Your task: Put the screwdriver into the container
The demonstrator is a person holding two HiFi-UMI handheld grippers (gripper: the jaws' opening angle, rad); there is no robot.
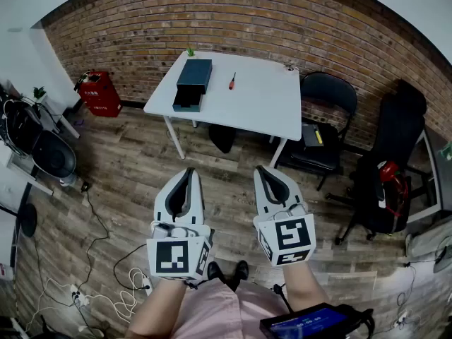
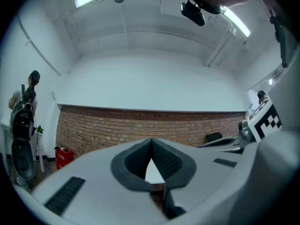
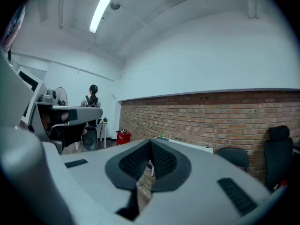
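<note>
While standing well back from table (image 1: 261,101) — left gripper (image 1: 188,172) and right gripper (image 1: 264,169) clenched, empty, carried low, presumably for the approach; screwdriver (image 1: 231,81) on it, right of container (image 1: 192,83) — untouched.

Am holding left tool (image 1: 188,174) and right tool (image 1: 263,171) side by side, both pointing forward, jaws pressing together on each.

A white square worktop (image 1: 261,101) carries a dark teal rectangular container (image 1: 193,82), a red-handled screwdriver (image 1: 231,82) lying near its right, and a small green plant (image 1: 190,51) at the far edge.
</note>
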